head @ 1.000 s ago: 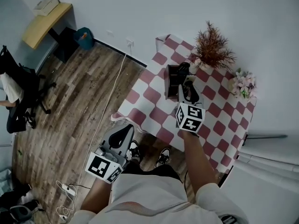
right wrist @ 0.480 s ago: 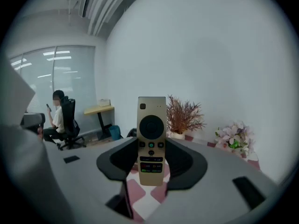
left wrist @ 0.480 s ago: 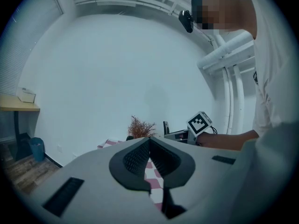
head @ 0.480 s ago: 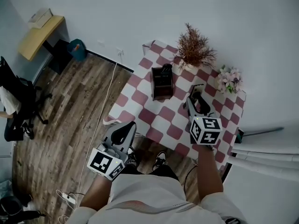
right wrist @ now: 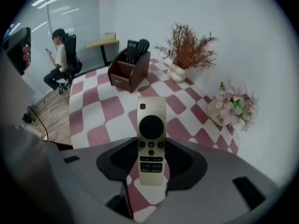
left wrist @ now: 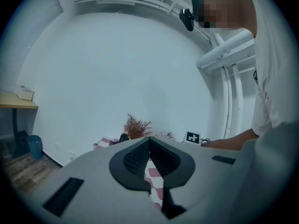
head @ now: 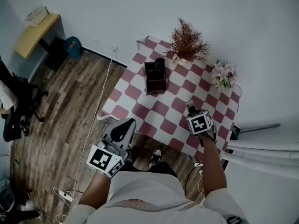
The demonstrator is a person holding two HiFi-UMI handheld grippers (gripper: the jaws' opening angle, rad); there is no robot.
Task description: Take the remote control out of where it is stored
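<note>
A pale gold remote control (right wrist: 151, 139) with a black round pad stands up between the jaws of my right gripper (right wrist: 151, 161), which is shut on its lower half. In the head view that gripper (head: 192, 114) hangs over the near right part of the checked table (head: 140, 110), with the remote's tip (head: 188, 107) showing past it. The brown holder (head: 155, 78) sits at the table's far left, well apart, also seen in the right gripper view (right wrist: 128, 71), with dark remotes (right wrist: 138, 48) still in it. My left gripper (head: 125, 127) is shut and empty, off the table's near edge.
A vase of dried brown twigs (head: 187, 43) and a pot of pale flowers (head: 223, 76) stand along the wall side of the table. A person sits on an office chair (right wrist: 58, 62) by a wooden desk (head: 35, 31) across the wood floor.
My right gripper has come away from the holder with the remote, crossing to the table's near right and tipping downward. The left gripper has barely shifted.
</note>
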